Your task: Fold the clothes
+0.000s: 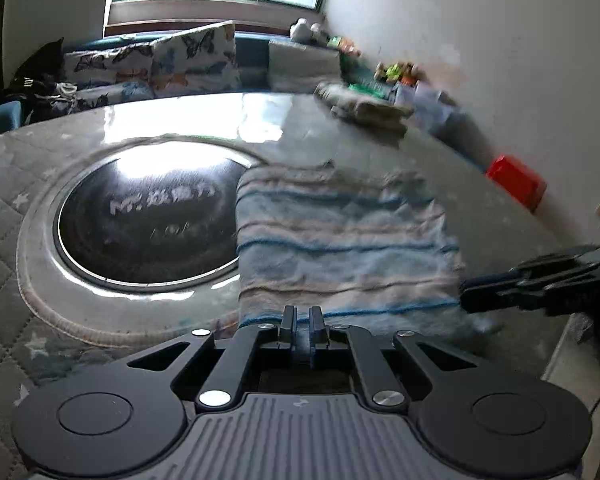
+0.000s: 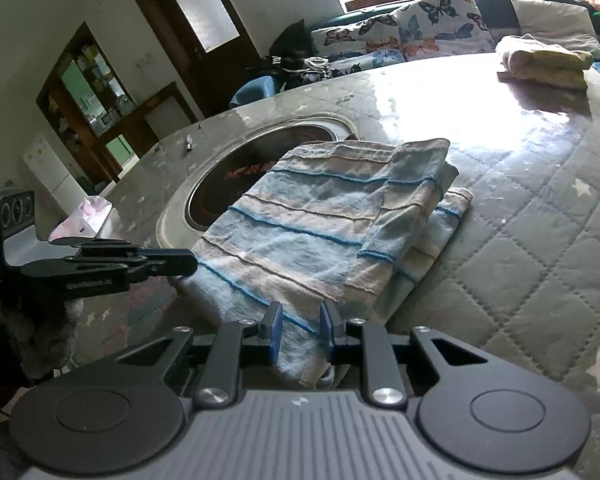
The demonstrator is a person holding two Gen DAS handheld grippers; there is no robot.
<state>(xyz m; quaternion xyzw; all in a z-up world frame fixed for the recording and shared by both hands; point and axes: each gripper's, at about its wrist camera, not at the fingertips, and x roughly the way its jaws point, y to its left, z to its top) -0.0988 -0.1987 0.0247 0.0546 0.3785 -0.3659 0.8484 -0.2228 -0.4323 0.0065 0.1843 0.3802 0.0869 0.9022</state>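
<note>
The striped towel (image 2: 320, 216) lay on the quilted tabletop (image 2: 520, 240), already folded over itself at least once: in the right wrist view an upper layer covered most of a lower one, and the lower layer stuck out at the right edge. The far left corner of the towel hung over the rim of the round dark hotplate (image 1: 148, 216) that was set into the tabletop. At the far right side of the tabletop a folded beige garment (image 2: 544, 64) rested, well apart from the towel, so I judge that one piece was finished and this towel was partly done. At least one more fold, and perhaps moving it to the other piece, seemed to be left.

The left gripper (image 1: 302, 322) had its fingers clenched together. In its own view they sat at the near edge of the towel, but whether a thin layer of cloth was caught between them I cannot tell. In the right wrist view the same gripper reached in from the left and its tip was touching or just beside the near left corner of the towel.

The right gripper (image 2: 300, 330) had its fingers a little apart. The near edge of the towel passed between them, and cloth filled the gap, so they appeared to be grasping this edge, close to its near right part.
</note>
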